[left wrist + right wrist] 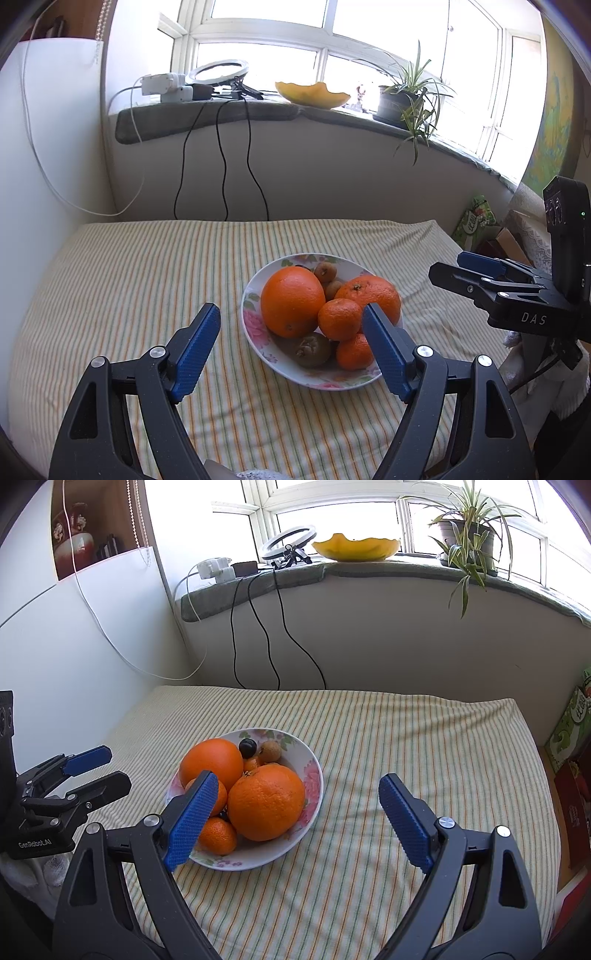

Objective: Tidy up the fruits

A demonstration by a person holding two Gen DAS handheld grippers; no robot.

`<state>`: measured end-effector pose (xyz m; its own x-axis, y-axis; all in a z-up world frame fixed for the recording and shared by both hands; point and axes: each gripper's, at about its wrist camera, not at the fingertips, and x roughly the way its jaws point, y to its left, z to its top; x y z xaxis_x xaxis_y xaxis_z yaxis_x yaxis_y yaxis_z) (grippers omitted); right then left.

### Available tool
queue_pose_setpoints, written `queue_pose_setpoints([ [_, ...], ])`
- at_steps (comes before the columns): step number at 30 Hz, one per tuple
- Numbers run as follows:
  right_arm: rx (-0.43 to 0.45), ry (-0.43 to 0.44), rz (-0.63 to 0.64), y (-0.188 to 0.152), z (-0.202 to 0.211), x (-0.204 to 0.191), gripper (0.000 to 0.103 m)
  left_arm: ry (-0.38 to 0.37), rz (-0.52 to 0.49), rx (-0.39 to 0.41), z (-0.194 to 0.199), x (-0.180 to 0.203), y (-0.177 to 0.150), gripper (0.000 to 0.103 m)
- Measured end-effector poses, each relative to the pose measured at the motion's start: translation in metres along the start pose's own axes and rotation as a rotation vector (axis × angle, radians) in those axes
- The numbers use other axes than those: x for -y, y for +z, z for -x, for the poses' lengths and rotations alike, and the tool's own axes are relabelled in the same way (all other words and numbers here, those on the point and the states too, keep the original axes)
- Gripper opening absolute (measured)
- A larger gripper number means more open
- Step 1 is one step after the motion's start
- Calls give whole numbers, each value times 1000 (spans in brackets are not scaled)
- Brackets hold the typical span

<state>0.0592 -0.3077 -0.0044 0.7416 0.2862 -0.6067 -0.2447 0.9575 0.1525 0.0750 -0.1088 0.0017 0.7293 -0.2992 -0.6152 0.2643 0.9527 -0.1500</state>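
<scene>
1. The left tongs (291, 325) blue pad covers part of the plate (255, 295); the kiwis (312, 349) are half buried.
2. Plate's glossy, floral, round, on a striped cloth (147, 277).
3. Big orange (292, 301) at 10 o'clock among the tangerines (339, 319).
4. Both left and right tongs (295, 819) gape wide, holding nothing.

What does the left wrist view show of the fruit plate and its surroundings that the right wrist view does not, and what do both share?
Only the left wrist view: a kiwi at the plate's near edge and the right claw from the side.

Only the right wrist view: a small dark round fruit behind the oranges, a shelf with a red vase, and the left claw from the side.

Both share: the floral plate on the striped cloth, the large orange, the ring light and the potted plant.
</scene>
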Motion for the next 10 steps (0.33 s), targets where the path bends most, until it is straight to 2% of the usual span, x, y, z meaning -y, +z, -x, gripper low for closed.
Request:
queue_pose_setpoints([
  [10, -11, -5, -13, -1, -5, 8, 91, 4, -10, 22, 3, -2, 0, 79],
])
